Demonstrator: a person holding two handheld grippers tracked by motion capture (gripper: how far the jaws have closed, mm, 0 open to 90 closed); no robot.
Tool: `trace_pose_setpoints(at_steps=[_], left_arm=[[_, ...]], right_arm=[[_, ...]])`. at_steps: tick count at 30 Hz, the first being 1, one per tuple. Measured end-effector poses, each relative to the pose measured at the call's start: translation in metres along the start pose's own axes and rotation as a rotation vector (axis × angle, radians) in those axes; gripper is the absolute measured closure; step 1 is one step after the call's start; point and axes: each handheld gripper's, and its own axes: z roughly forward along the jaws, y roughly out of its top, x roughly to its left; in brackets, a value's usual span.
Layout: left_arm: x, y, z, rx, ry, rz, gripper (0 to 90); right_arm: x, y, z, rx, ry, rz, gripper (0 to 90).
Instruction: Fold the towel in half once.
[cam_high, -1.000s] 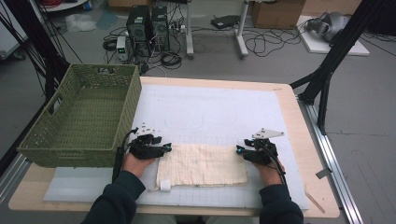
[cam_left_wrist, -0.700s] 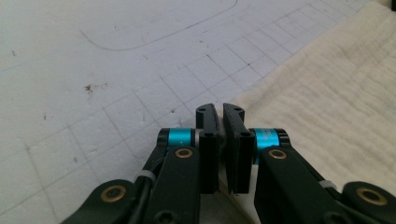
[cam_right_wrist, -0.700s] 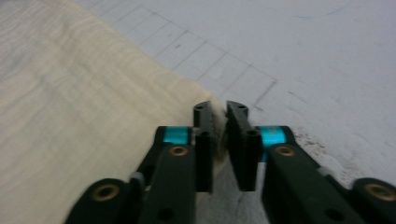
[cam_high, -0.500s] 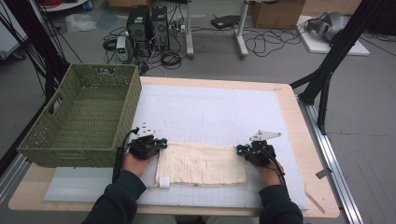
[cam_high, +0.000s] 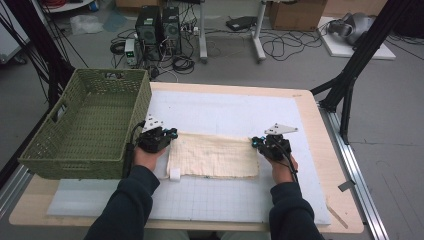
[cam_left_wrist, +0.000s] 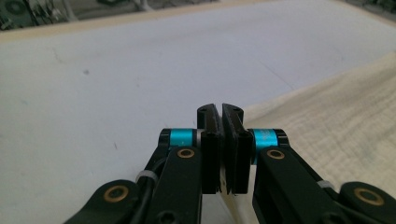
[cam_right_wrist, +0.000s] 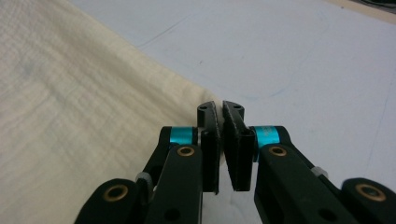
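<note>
A cream cloth (cam_high: 215, 156) lies flat as a wide strip on the white mat (cam_high: 225, 112), with a small white tag (cam_high: 174, 174) at its near left corner. My left gripper (cam_high: 170, 135) is at the cloth's far left corner. In the left gripper view its jaws are pressed together (cam_left_wrist: 220, 109), with the cloth's (cam_left_wrist: 336, 126) edge running in between them. My right gripper (cam_high: 256, 142) is at the far right corner. In the right gripper view its jaws (cam_right_wrist: 220, 106) pinch the tip of the cloth (cam_right_wrist: 84, 102).
A green woven basket (cam_high: 75, 160) stands at the table's left, close to my left hand. The wooden table edge (cam_high: 312, 120) runs along the right, with a metal rail beyond it. Bare mat stretches beyond the cloth and in front of it.
Both grippers have moved away from the person, and the cloth has slid with them toward the far side of the mat. It still lies flat.
</note>
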Motion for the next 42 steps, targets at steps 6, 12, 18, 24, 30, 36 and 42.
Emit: trace_pose_setpoints(at_steps=[6,12,18,24,30,36,42], left_arm=[[0.007,-0.006,0.011,0.004,0.033,-0.027,86.0],[0.009,-0.006,0.017,0.004,0.034,-0.047,86.0],[0.012,0.002,0.024,0.022,0.042,-0.033,85.3],[0.015,-0.001,0.02,0.051,0.054,-0.098,46.9],[0.005,0.002,0.01,0.024,0.004,-0.099,35.2],[-0.001,0.0,-0.002,0.002,-0.027,-0.099,20.8],[-0.008,-0.003,-0.017,-0.021,-0.055,-0.075,21.5]], right_arm=[[-0.005,0.011,0.015,0.013,-0.033,0.002,85.8],[-0.006,0.017,0.028,0.031,-0.076,0.009,85.8],[-0.006,0.016,0.034,0.044,-0.103,0.032,85.5],[-0.007,0.015,0.033,0.047,-0.134,0.05,62.5],[-0.005,0.017,0.016,-0.01,-0.14,0.067,50.7],[-0.003,0.017,0.0,-0.064,-0.111,0.073,47.8],[0.004,0.013,-0.018,-0.077,-0.08,0.056,47.5]])
